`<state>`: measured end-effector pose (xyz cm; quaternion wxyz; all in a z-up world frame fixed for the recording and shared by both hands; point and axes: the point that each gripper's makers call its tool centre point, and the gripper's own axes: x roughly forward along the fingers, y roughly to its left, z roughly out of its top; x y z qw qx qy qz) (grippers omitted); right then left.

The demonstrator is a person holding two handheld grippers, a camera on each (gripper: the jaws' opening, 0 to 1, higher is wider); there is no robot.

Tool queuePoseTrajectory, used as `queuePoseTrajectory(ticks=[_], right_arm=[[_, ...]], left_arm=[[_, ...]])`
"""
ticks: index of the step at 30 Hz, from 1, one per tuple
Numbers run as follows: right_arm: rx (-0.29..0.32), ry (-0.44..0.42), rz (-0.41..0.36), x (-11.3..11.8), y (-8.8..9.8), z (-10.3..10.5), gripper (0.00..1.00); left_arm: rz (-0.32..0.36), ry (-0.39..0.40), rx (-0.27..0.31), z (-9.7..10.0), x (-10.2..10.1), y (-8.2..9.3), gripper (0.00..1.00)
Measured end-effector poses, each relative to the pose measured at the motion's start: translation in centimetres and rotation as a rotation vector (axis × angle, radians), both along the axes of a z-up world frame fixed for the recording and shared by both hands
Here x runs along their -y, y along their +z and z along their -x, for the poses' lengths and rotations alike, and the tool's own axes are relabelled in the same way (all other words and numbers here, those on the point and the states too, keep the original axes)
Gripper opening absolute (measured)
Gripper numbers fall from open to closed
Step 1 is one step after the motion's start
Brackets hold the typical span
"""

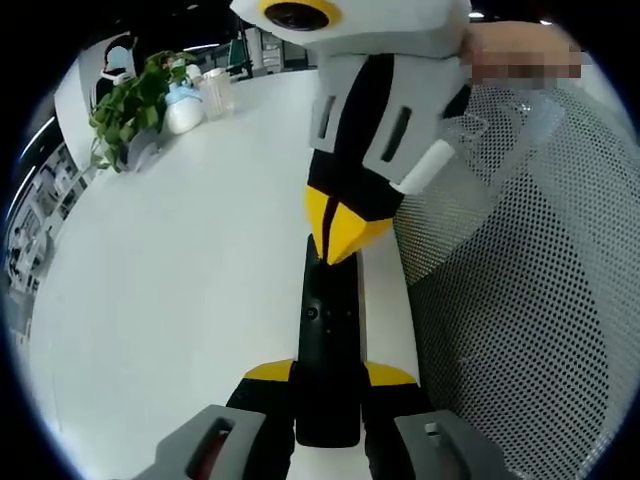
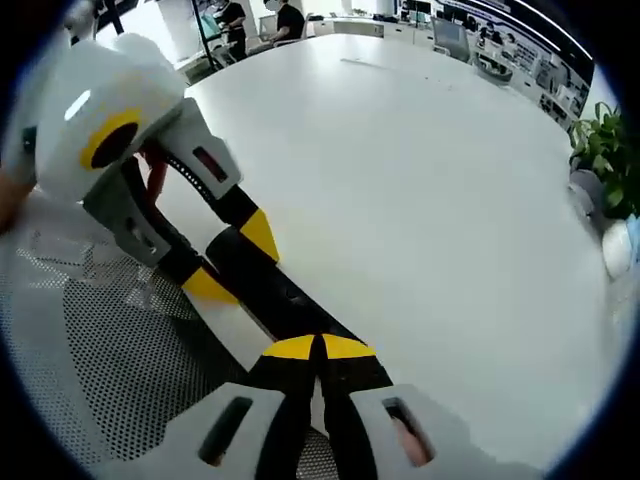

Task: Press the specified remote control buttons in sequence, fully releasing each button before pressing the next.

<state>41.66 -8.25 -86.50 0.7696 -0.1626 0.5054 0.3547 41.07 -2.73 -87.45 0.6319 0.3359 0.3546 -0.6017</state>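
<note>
Left gripper view. My left gripper has its yellow-tipped jaws closed narrowly on the near end of the black remote control. The remote's long axis runs straight away from the camera, lying flat near the edge of the white bench. The right gripper descends from the top, its yellow jaw tips pinched together and touching the remote's far end. A potted plant and small white containers stand at the far side of the bench. A mesh chair back lies to the right.

Right gripper view. My right gripper shows its jaws drawn together with the tips meeting over the remote control; I cannot tell which button they touch. Here the remote's long axis runs diagonally up and left, toward the left gripper, whose jaws clasp its far end. This view adds the broad bench, people seated in the background and a plant at the right edge.
</note>
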Motion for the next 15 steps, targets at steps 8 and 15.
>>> queuePoseTrajectory(ticks=[8,15], right_arm=[[0.006,0.002,0.001,-0.03,0.00,-0.07,0.00],[0.081,0.093,0.068,-0.29,-0.08,-0.03,0.00]], left_arm=[[0.001,0.004,-0.003,-0.07,0.00,-0.06,0.25],[-0.008,0.003,-0.004,-0.05,0.02,-0.02,0.25]])
